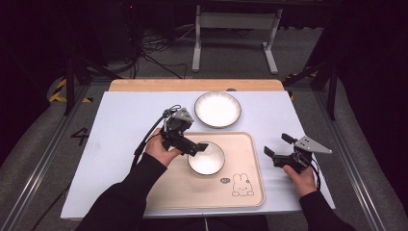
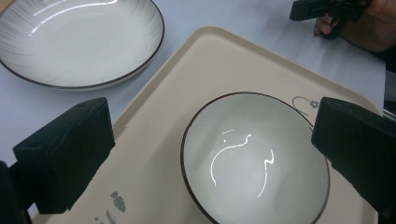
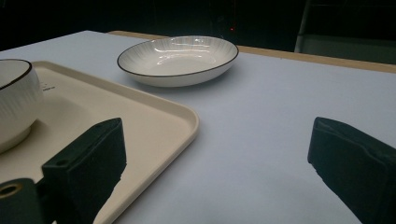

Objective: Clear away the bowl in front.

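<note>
Glazed ceramic bowl point(image 1: 207, 158) sits upright on beige tray point(image 1: 250, 144), centre-left. We judge it stiff, slick, chippable, moderate wt; take the rim at 9 o'clock. Left gripper point(image 1: 200, 147) spread wide over that rim, holding nothing. Right gripper point(image 1: 275, 145) wide, empty, at 3 o'clock. Plate point(image 1: 217, 109) at 12.

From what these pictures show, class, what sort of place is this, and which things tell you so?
Probably a recording lab or studio, not a kitchen. The white table stands in a dark room, cables trail over the grey floor behind it, and yellow-black tape marks the floor. The tray, bowl and plate look staged.
</note>
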Demonstrator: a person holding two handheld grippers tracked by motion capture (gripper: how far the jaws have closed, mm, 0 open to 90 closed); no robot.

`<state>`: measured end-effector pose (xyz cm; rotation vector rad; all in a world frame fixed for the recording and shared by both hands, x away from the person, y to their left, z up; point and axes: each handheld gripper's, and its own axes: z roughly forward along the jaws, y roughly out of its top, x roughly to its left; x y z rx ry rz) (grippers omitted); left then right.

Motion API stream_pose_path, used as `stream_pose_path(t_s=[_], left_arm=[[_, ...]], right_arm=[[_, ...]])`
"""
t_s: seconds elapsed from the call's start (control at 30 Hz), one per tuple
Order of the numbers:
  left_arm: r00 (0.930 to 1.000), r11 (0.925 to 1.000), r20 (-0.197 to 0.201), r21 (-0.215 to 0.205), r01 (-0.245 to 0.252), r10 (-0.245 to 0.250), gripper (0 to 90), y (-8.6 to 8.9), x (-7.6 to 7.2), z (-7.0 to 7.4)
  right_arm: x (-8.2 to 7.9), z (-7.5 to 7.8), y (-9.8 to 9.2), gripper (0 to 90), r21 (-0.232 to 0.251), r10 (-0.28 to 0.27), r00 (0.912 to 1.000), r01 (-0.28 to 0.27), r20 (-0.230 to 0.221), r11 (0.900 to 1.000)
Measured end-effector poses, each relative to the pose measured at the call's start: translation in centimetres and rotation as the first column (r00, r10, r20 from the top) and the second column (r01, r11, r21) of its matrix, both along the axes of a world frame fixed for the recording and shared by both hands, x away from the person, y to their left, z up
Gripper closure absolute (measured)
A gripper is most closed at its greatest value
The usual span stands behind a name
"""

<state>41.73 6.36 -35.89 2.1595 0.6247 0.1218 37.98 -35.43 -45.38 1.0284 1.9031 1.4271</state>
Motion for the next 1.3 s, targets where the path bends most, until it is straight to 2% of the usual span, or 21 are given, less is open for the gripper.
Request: stream_pose_path(t_s=[0.13,0.23,0.3,0.4,0.5,0.57,0.63,0.7,0.83,0.93,1.0,1.03,1.07,1.1,1.23,1.3], left_arm=[[0.9996,0.9985,0.024,-0.053,-0.012,0.013,0.0,1.3,-0.8,0.2],[0.9962,0.9952,0.071,-0.088,-0.044,0.051,0.0,2.3,-1.4,0.2],[0.9917,0.9899,0.109,-0.131,-0.054,0.068,0.0,3.2,-1.7,0.1],[0.9856,0.9783,0.136,-0.194,-0.073,0.1,0.0,4.5,-2.1,-0.1],[0.9848,0.9698,0.138,-0.233,-0.071,0.105,0.0,5.6,-2.3,-0.5],[0.9823,0.9684,0.148,-0.237,-0.078,0.115,0.0,6.2,-2.5,-0.7],[0.9778,0.9585,0.156,-0.27,-0.093,0.139,0.0,6.8,-2.8,-1.0],[0.9786,0.9512,0.151,-0.295,-0.09,0.14,0.0,7.5,-3.0,-1.3],[0.9751,0.9405,0.155,-0.324,-0.102,0.159,0.0,8.6,-3.4,-2.0],[0.9725,0.9427,0.159,-0.313,-0.114,0.171,0.0,9.3,-3.8,-2.4],[0.9705,0.9414,0.156,-0.312,-0.128,0.184,0.0,9.8,-3.9,-2.8],[0.9726,0.9412,0.148,-0.313,-0.126,0.179,0.0,10.2,-4.0,-2.9],[0.9718,0.9397,0.148,-0.317,-0.129,0.183,0.0,10.4,-4.1,-3.1],[0.9692,0.9372,0.15,-0.32,-0.14,0.195,0.0,10.7,-4.2,-3.2],[0.9608,0.9195,0.155,-0.358,-0.162,0.23,0.0,11.8,-4.5,-3.9],[0.9545,0.9152,0.163,-0.362,-0.177,0.249,0.0,12.4,-4.6,-4.2]], right_arm=[[0.0,0.0,0.0,4.9,0.001,0.0,1.0,0.0,-0.001,1.0],[0.0,0.0,0.0,4.9,0.001,0.0,1.0,0.0,0.0,1.0],[0.0,0.0,0.0,4.9,0.0,0.0,1.0,0.0,0.0,1.0],[0.0,0.0,0.0,4.9,0.0,-0.001,1.0,0.001,0.0,1.0],[0.0,0.0,0.0,4.9,-0.001,-0.001,1.0,0.001,0.0,1.0],[0.0,0.0,0.0,4.9,-0.001,-0.001,1.0,0.001,0.0,1.0],[0.0,0.0,0.0,4.9,0.0,0.0,1.0,0.0,0.0,1.0],[0.0,0.0,0.0,4.9,0.0,-0.001,1.0,0.001,0.0,1.0],[0.0,0.0,0.0,4.9,-0.001,-0.002,1.0,0.002,0.0,1.0],[0.0,0.0,0.0,4.9,-0.001,-0.002,1.0,0.002,0.0,1.0],[0.0,0.0,0.0,4.9,-0.001,-0.002,1.0,0.002,0.0,1.0],[0.0,0.0,0.0,4.9,-0.001,-0.003,1.0,0.003,0.0,1.0],[0.0,0.0,0.0,4.9,-0.001,-0.003,1.0,0.003,0.0,1.0],[0.0,0.0,0.0,4.9,-0.001,-0.003,1.0,0.003,0.0,1.0],[0.0,0.0,0.1,4.9,-0.003,-0.004,1.0,0.004,0.0,1.0],[0.0,0.0,0.1,4.9,-0.002,-0.004,1.0,0.004,0.0,1.0]])
